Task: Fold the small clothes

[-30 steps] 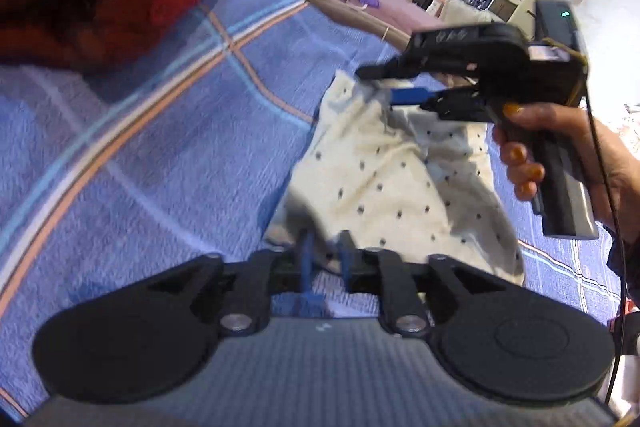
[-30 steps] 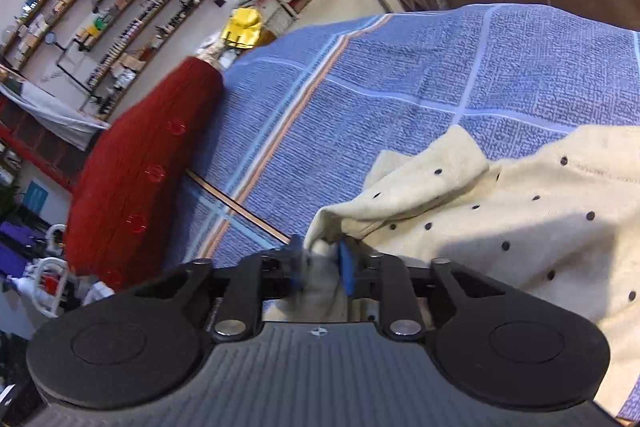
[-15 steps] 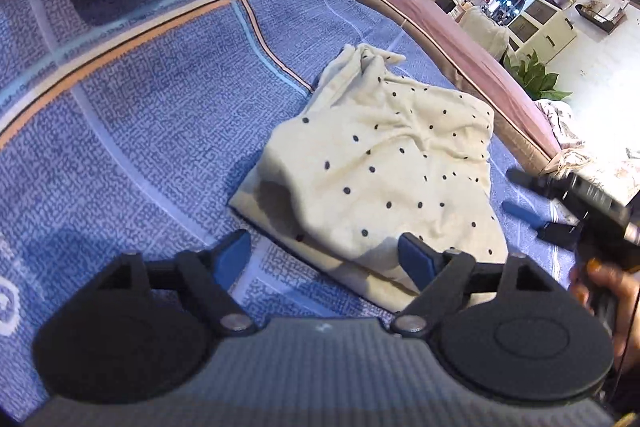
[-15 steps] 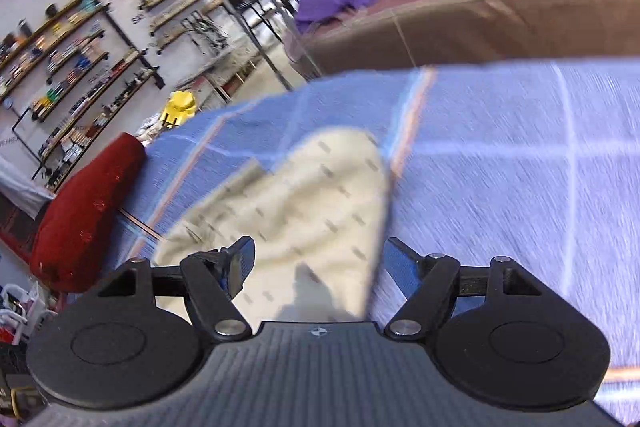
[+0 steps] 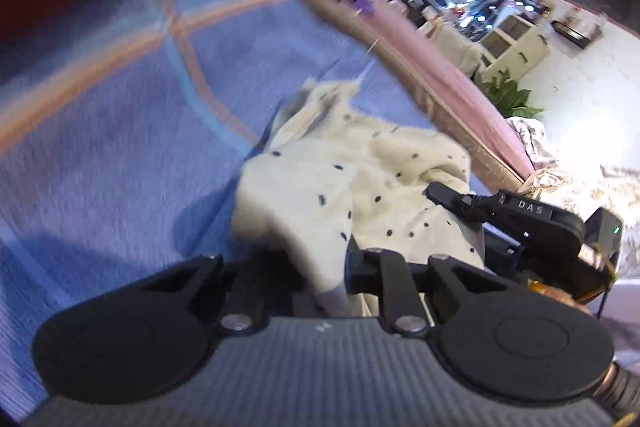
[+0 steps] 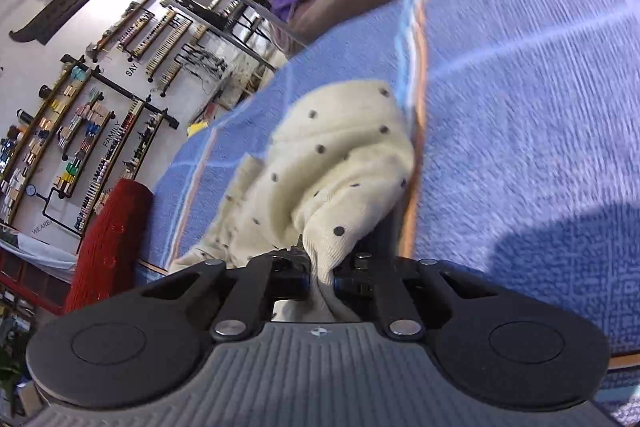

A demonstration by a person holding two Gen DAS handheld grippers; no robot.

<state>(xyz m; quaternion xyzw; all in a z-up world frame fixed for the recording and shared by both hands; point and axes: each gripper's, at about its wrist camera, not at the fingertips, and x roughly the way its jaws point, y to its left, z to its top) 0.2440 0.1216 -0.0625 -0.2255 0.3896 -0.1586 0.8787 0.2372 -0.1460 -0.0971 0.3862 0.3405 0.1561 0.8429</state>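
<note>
Fold in progress: both tools clamped on the spotted garment.

The left tool (image 5: 320, 267) and right tool (image 6: 322, 277) each pinch a near edge of the cream dotted garment (image 5: 360, 179), which lies bunched on the blue checked bed cover (image 5: 120, 147). Judged partly folded; squaring and flattening appear outstanding. A red cushion (image 6: 108, 239) lies far left. No containers are visible.

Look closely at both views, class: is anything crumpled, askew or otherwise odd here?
Yes. The cream dotted garment is bunched and rumpled on the blue blanket, not lying flat. The left gripper and right gripper both pinch its cloth. Nothing looks torn or spilled.
</note>
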